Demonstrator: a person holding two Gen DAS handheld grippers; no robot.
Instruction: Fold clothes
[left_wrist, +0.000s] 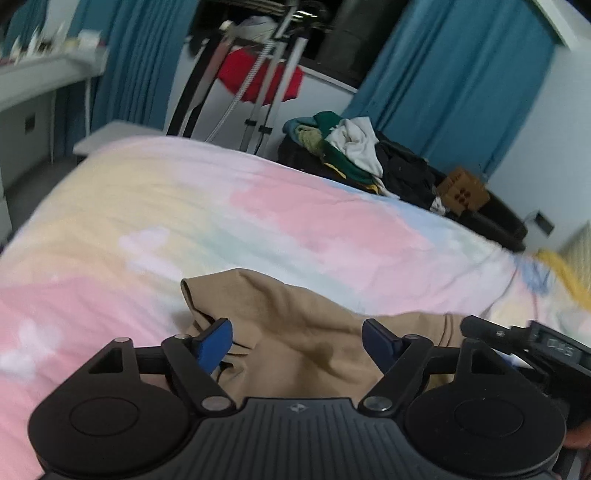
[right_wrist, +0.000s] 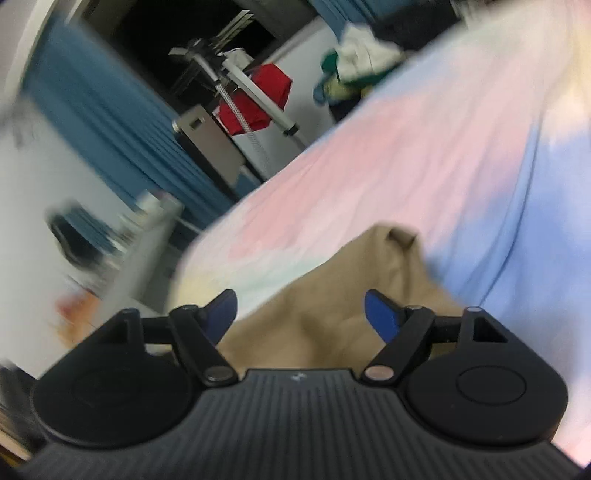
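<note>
A tan garment (left_wrist: 295, 325) lies bunched on the pastel pink, yellow and blue bedsheet (left_wrist: 184, 206). My left gripper (left_wrist: 297, 341) is open, its blue fingertips spread just above the garment near its near edge. In the right wrist view, which is blurred, my right gripper (right_wrist: 300, 312) is also open over the same tan garment (right_wrist: 332, 295), with the sheet (right_wrist: 443, 155) beyond. Part of the right gripper's body (left_wrist: 532, 347) shows at the right edge of the left wrist view. Neither gripper holds cloth.
A heap of mixed clothes (left_wrist: 354, 147) sits in a dark basket past the far side of the bed, with a brown box (left_wrist: 463, 190) beside it. Teal curtains (left_wrist: 461, 74), a metal stand with a red cloth (left_wrist: 258, 77) and a white desk (left_wrist: 44, 74) stand behind.
</note>
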